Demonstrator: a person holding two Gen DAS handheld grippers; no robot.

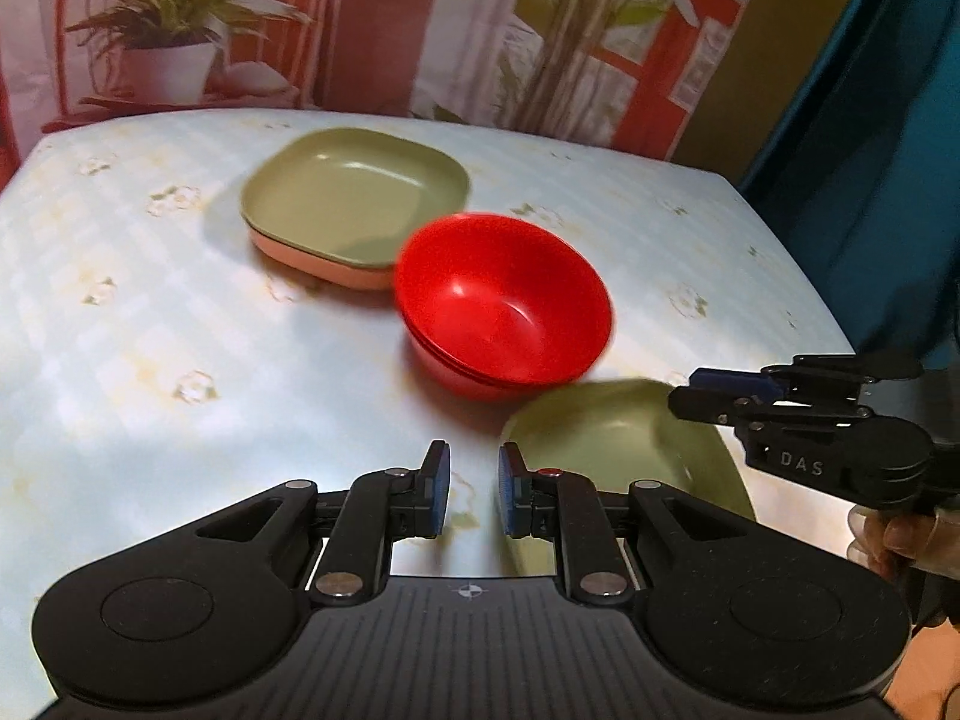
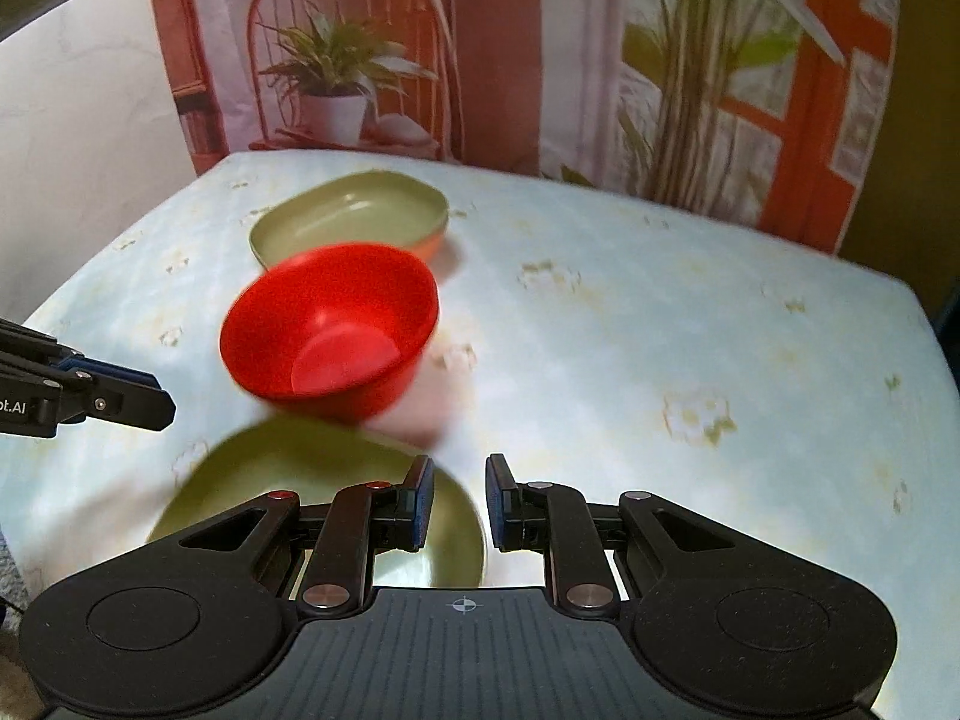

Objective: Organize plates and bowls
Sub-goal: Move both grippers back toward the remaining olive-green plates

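A stack of red bowls [image 1: 504,312] stands mid-table; it also shows in the right wrist view [image 2: 330,330]. Behind it a green square plate [image 1: 354,192] rests on a salmon plate [image 1: 324,267]; the pair also shows in the right wrist view [image 2: 354,219]. A green bowl [image 1: 624,450] sits at the near edge, also in the right wrist view [image 2: 324,480]. My left gripper [image 1: 474,474] is open and empty, just left of the green bowl. My right gripper [image 2: 459,486] is open and empty over that bowl's right rim; it also shows in the left wrist view [image 1: 720,390].
The table [image 1: 150,330] has a pale blue floral cloth. A printed backdrop with plants and a chair stands behind it [image 2: 360,60]. The table's right edge borders a dark blue curtain [image 1: 870,180]. A white wall [image 2: 78,138] is at the left.
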